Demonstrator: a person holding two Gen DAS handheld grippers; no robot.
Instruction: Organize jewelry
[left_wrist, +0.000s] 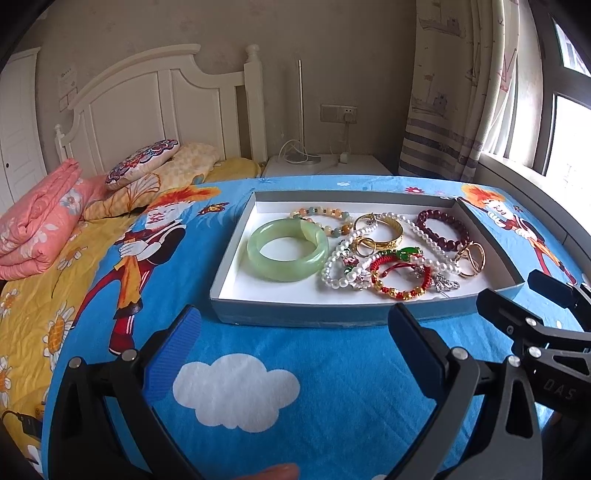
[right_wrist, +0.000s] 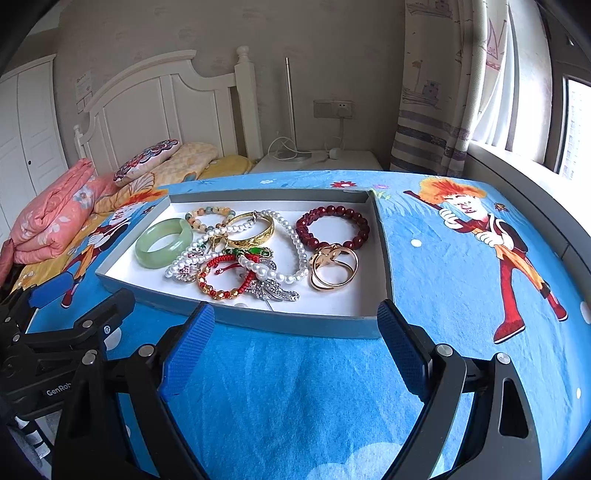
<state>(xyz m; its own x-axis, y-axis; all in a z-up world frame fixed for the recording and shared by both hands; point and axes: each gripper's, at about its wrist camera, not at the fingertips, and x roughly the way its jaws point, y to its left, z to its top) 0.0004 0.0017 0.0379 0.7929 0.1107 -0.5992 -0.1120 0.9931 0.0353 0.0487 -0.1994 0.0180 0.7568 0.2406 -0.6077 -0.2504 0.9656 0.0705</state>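
- The tray (right_wrist: 303, 326) on my blue cloth (right_wrist: 295, 387) holds all the jewelry in a tangled heap.
- My left gripper (left_wrist: 295, 332) and right gripper (right_wrist: 295, 328) hang released, empty, before it.
- I'd judge the jade bangle (left_wrist: 287, 249) easiest: lying apart, rigid; pinch its rim squarely.
- The pearls (right_wrist: 295, 236) snag neighbours; lift slowly.

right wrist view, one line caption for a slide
Open right gripper poised before a shallow tray of tangled bracelets and pearls.

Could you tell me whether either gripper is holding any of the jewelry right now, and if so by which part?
Nothing is held. The left gripper and right gripper are both open before the shallow grey cardboard tray, with no jewelry between their blue pads.
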